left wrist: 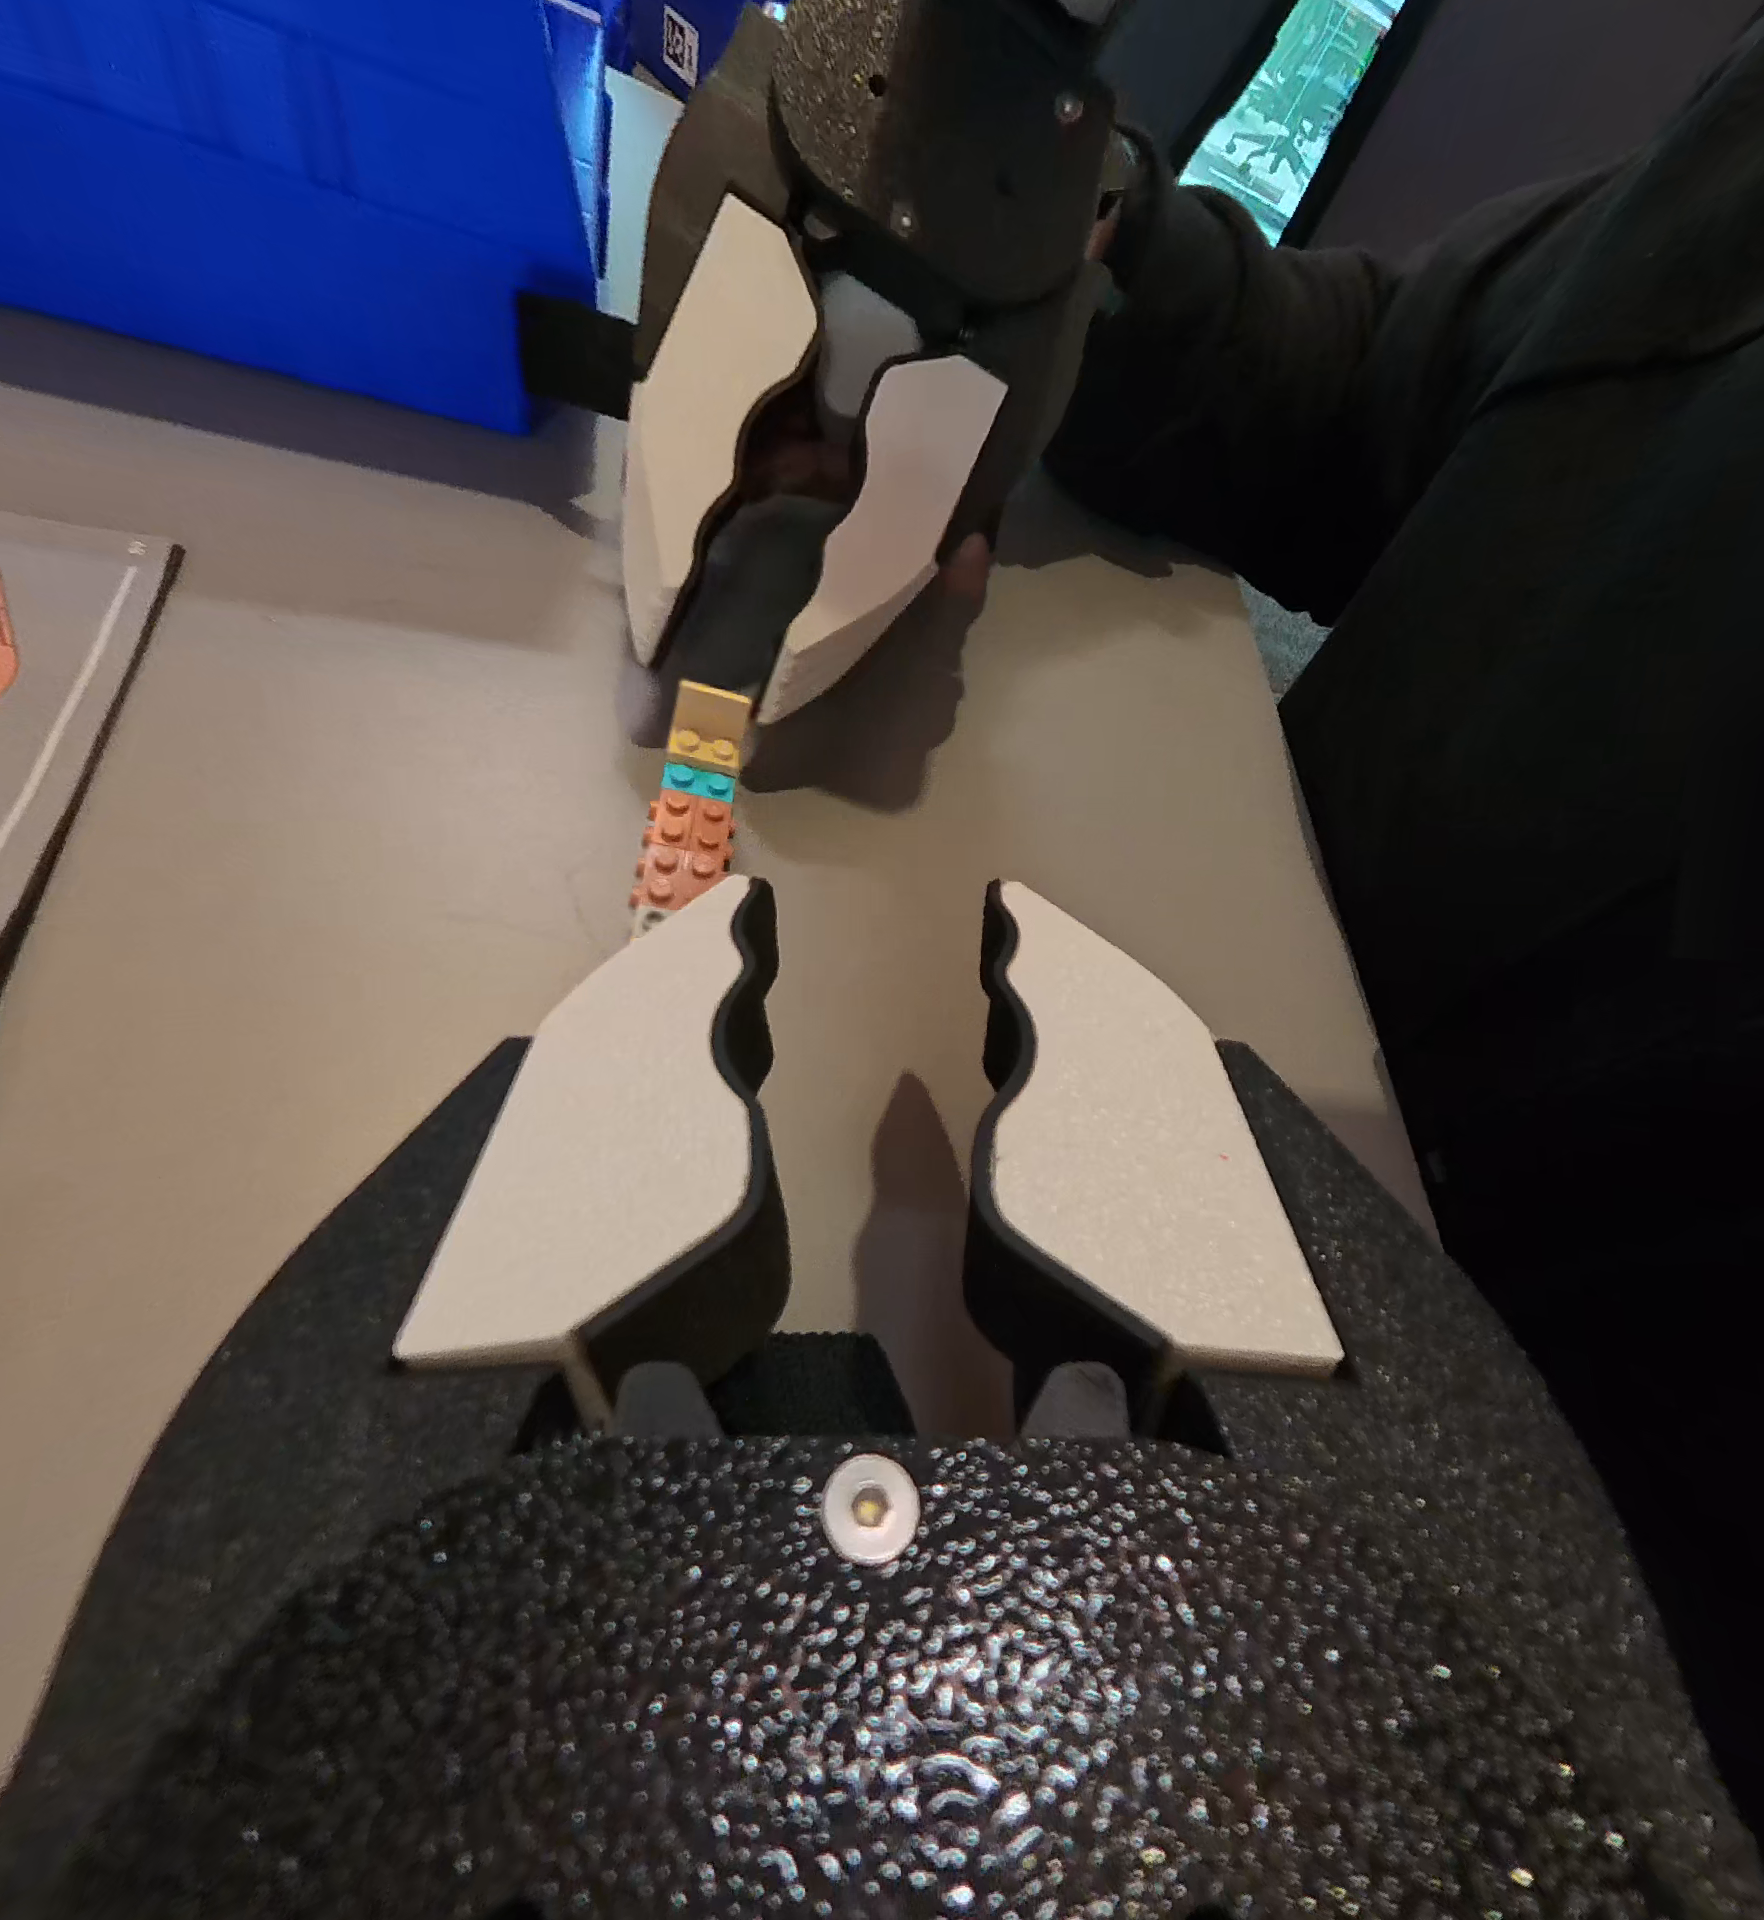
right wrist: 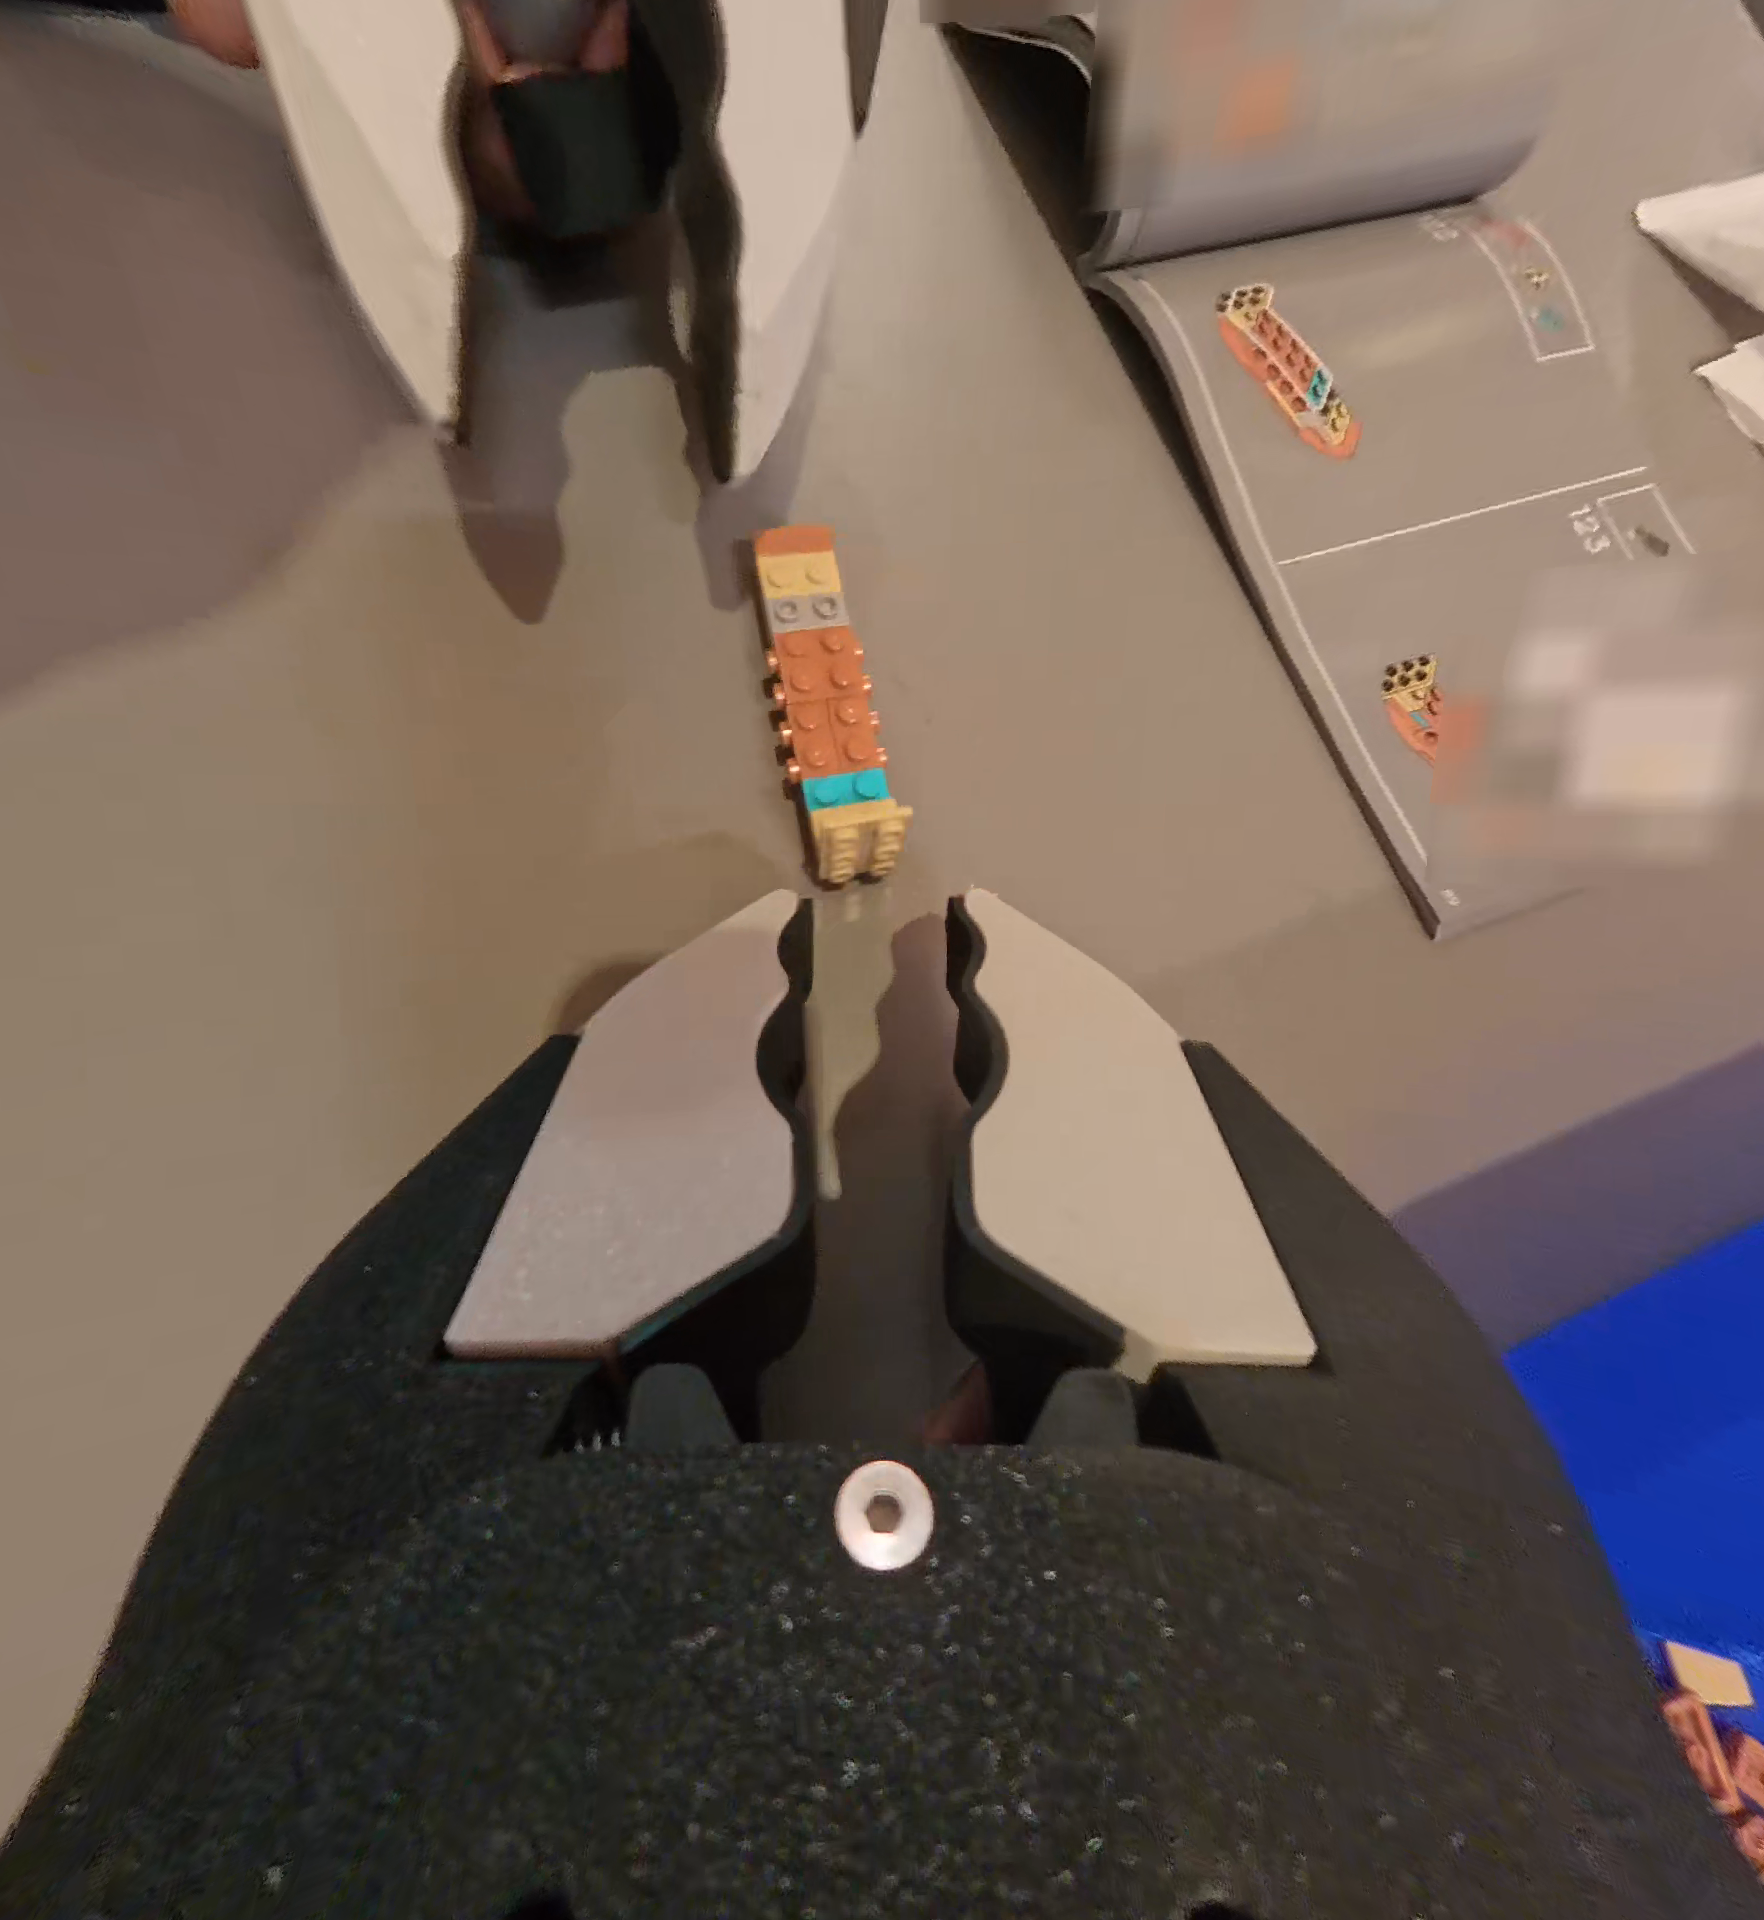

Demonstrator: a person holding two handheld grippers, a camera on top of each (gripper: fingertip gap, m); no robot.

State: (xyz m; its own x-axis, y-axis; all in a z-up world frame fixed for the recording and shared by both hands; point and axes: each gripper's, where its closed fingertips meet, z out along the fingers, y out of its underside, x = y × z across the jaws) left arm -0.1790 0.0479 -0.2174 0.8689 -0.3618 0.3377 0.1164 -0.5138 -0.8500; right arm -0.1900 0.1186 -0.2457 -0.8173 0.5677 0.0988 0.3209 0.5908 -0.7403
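Note:
A narrow strip of joined bricks (left wrist: 696, 821) lies on the grey table (left wrist: 338, 935): tan at one end, then teal, then several brown, then grey. It also shows in the right wrist view (right wrist: 828, 707). My left gripper (left wrist: 878, 894) is open with only bare table between its pads; the strip's grey end lies just beside its left fingertip (left wrist: 722, 914). My right gripper (right wrist: 878, 904) is open and holds nothing; the strip's tan end lies just ahead of its tips, apart from them. Each gripper shows in the other's view, facing it along the strip (left wrist: 714, 681) (right wrist: 587, 457).
An open grey instruction booklet (right wrist: 1429, 520) lies beside the strip, also in the left wrist view (left wrist: 16, 675). A blue bin (left wrist: 234, 187) stands at the table's edge; it holds loose brown bricks (right wrist: 1761, 1787). White paper bags (right wrist: 1761, 343) lie beyond the booklet. A person's dark sleeve (left wrist: 1480, 520) holds the right gripper.

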